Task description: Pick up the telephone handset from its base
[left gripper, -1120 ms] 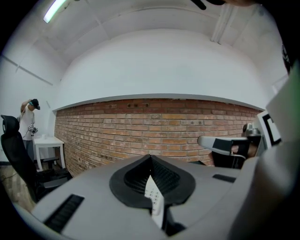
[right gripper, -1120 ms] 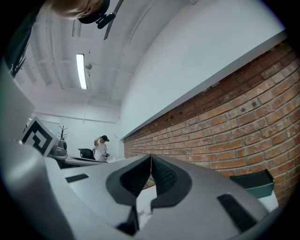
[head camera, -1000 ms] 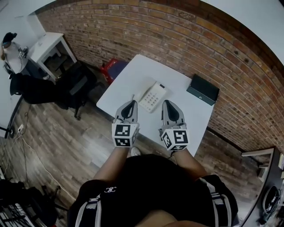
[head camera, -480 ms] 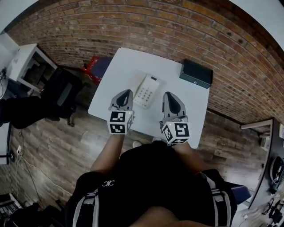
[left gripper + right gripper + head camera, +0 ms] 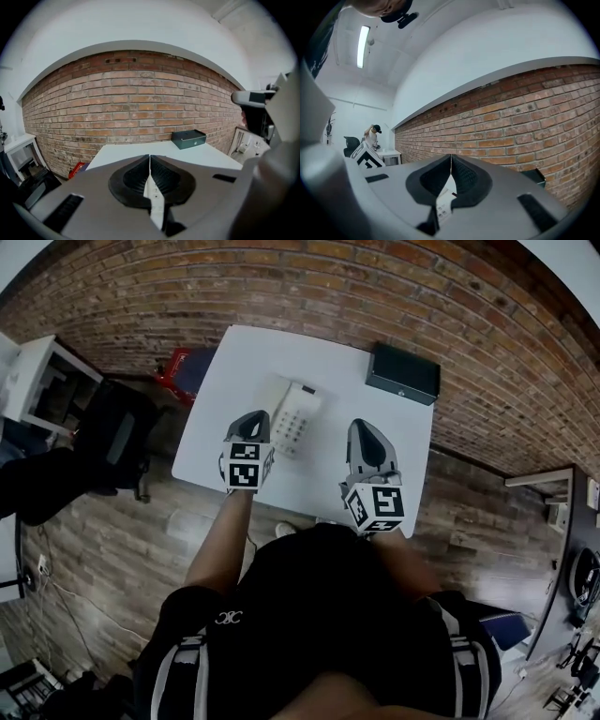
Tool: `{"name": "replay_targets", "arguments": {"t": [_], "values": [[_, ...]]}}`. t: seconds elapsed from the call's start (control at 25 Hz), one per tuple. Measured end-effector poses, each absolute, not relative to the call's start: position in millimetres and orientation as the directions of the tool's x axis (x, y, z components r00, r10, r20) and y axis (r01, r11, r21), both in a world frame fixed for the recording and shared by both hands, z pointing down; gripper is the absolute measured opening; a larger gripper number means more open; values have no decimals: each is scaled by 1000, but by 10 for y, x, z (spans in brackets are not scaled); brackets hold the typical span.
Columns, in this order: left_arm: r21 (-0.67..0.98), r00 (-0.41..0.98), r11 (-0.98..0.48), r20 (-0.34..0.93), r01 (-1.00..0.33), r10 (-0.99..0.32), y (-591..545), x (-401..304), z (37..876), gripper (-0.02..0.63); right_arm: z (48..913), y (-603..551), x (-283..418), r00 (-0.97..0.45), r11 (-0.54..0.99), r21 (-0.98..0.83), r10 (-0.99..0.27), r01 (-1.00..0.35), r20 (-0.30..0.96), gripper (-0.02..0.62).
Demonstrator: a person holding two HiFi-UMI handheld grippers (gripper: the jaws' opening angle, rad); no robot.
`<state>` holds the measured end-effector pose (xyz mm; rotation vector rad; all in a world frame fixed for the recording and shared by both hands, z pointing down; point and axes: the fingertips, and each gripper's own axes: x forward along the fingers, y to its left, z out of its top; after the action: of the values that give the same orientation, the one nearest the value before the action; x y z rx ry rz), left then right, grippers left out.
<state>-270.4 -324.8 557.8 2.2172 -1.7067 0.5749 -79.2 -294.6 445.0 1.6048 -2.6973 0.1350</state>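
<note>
**Both tools closed and empty, handset on its base**

The person stands at the near edge of a white worktop that is set against a brick wall. One tool is held in each hand.

The white telephone lies on the left half of the worktop, keypad up. Its handset rests on the base along the left side, and neither tool touches it.

The left tool hangs over the worktop's near left part, just beside the phone's near left corner. Its jaws are pressed together with nothing between them. From its own camera, a sliver of the keypad shows through the slit below the tips.

The right tool hovers well to the right of the phone, over bare worktop. Its jaws are likewise together and hold nothing.

A black box sits at the far right corner, close to the bricks and apart from the phone. A black chair stands on the wooden floor to the left.
</note>
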Motion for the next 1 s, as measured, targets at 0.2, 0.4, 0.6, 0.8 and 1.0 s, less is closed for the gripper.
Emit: {"name": "replay_targets", "arguments": {"t": [0.2,0.4,0.6,0.8,1.0], "values": [[-36,240,-318,580,-947,-778,-3464,-2624,5965,32,4493,-3000,-582,-444,440,-68,-894,-895,61,-2],[-51,216,-321,640,-946,-737,-3653,-2643,6249,146,4525,-3036,-342,-405,401,-63,-912,-914,73,-1],[-37,196,-307,697,-951,-689,-3813,-2702,6535,201,4527,-3129,-168,-377,372,-66,-923,-926,75,-1],[-65,160,-311,747,-948,-645,-3926,-2748,6700,218,4511,-3215,-84,-370,366,-63,-926,-928,72,-1],[-88,140,-329,780,-940,-610,-3998,-2766,6835,229,4550,-3262,-92,-382,378,-56,-921,-924,78,0]]}}
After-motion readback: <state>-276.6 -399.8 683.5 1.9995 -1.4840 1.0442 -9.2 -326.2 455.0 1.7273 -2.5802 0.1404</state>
